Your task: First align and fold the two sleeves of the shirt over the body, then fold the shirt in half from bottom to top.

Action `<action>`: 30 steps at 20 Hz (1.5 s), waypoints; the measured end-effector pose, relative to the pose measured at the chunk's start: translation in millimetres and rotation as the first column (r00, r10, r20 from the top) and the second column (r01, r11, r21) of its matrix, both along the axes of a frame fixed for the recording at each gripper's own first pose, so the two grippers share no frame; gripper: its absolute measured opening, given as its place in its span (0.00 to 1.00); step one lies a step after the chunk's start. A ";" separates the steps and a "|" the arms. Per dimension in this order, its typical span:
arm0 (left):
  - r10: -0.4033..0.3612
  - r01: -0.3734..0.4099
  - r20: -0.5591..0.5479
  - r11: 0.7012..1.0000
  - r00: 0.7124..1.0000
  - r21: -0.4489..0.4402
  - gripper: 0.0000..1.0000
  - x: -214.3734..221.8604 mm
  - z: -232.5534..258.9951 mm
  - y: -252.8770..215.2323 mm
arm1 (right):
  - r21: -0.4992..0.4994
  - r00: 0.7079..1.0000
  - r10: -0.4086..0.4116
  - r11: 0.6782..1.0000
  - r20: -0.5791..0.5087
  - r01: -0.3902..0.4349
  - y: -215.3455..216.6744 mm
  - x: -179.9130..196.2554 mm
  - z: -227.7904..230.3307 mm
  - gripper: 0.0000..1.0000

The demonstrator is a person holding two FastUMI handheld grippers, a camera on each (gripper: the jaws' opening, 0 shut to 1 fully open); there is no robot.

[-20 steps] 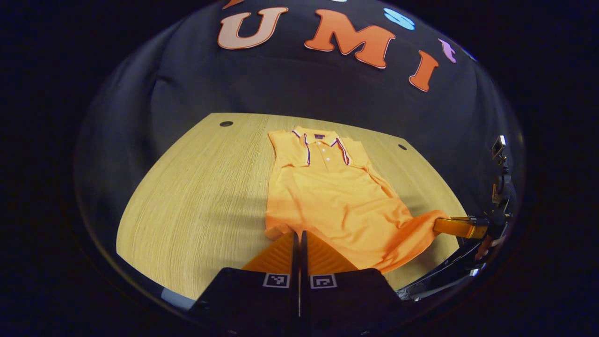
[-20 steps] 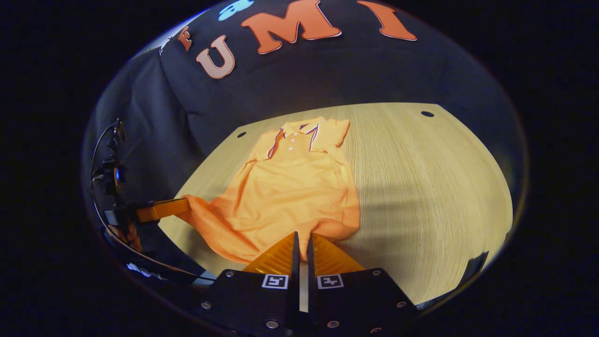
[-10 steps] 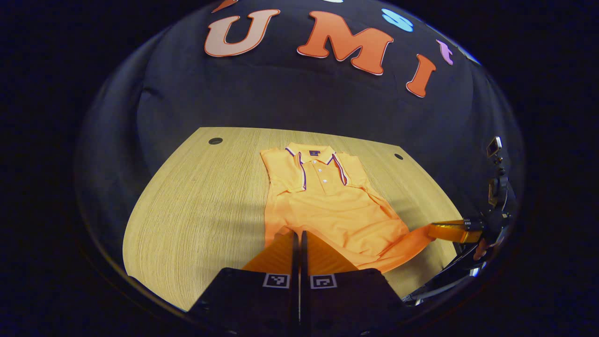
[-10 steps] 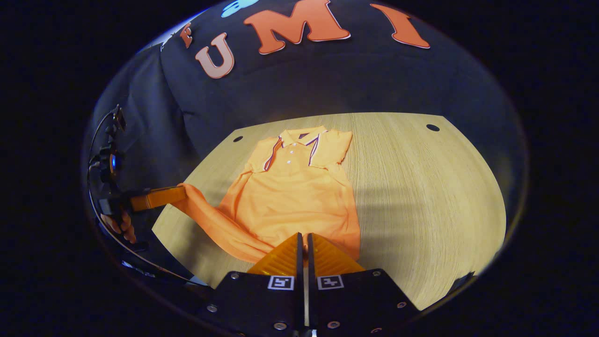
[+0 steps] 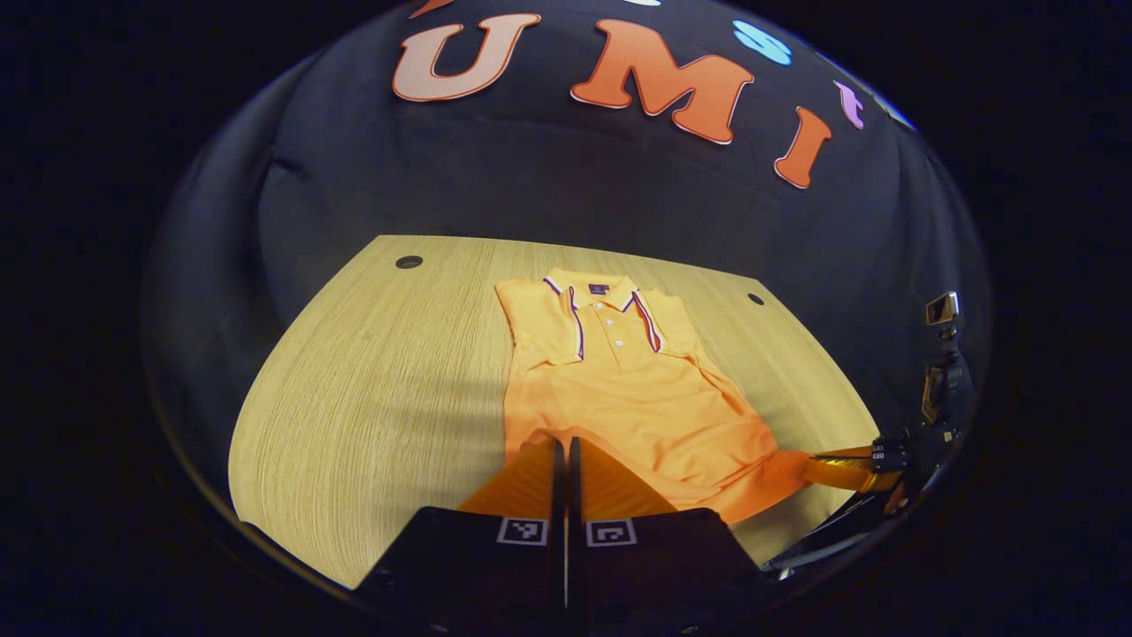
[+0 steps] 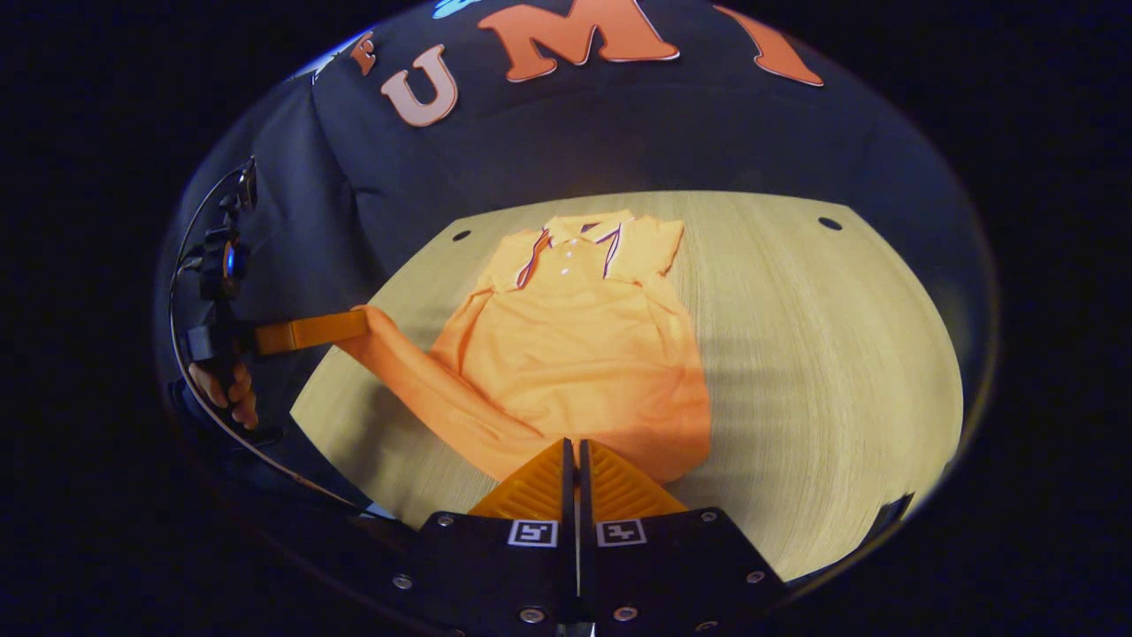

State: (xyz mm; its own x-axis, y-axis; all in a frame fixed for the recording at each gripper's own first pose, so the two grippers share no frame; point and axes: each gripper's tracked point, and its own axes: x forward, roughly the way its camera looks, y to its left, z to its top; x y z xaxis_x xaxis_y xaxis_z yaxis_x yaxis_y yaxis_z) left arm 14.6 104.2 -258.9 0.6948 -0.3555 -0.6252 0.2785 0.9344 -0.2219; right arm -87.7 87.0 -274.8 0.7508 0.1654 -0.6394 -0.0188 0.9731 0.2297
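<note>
Since 1 second ago you have drawn the shirt's bottom edge up off the table, so the hem now hangs stretched between your 2 grippers while the collar end stays flat. Your orange shirt [image 5: 619, 389] lies face up along the wooden table [image 5: 371, 389], collar [image 5: 601, 296] toward the booth wall, both sleeves already folded in over the body. Its lower part rises from the tabletop, pulled taut into a band running from one gripper to the other. Your left gripper [image 5: 563, 451] has its fingers pressed together on the hem's left corner; you can see it from the side in the right gripper view [image 6: 358, 326], with cloth trailing from its tip and your hand [image 6: 221, 389] on its handle. Your right gripper [image 6: 572, 453] is clamped likewise on the other hem corner, and in the left gripper view it sits low at the table's near edge [image 5: 809, 467].
</note>
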 end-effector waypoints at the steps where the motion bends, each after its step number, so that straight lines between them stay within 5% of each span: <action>1: -0.006 0.006 0.005 1.000 1.000 -0.001 0.02 2.0 3.7 -2.8 | 0.003 1.000 -0.018 1.000 0.011 0.018 -5.3 3.9 6.1 0.01; 10: -0.030 0.031 0.104 0.999 0.994 -0.012 0.01 53.6 50.9 -11.8 | 0.111 0.987 -0.069 0.992 0.145 0.053 -7.6 68.7 64.2 0.01; 20: -0.050 0.055 0.167 0.998 0.985 -0.029 0.01 147.2 79.8 -23.0 | 0.046 0.968 -0.064 0.997 0.241 0.055 -28.4 165.6 115.6 0.01; 26: -0.091 0.097 0.135 0.994 0.987 -0.042 0.01 177.5 63.9 -35.1 | -0.056 0.993 -0.072 0.995 0.094 0.078 -44.9 176.3 59.6 0.01; 28: -0.091 0.097 0.124 0.994 0.988 -0.044 0.01 181.2 57.0 -33.4 | -0.002 0.997 -0.077 0.997 0.009 0.077 -38.2 163.6 30.9 0.01; 30: -0.087 0.092 0.118 0.995 0.989 -0.041 0.02 184.5 53.2 -30.8 | 0.004 0.998 -0.060 0.998 -0.033 0.060 -29.3 159.6 11.8 0.16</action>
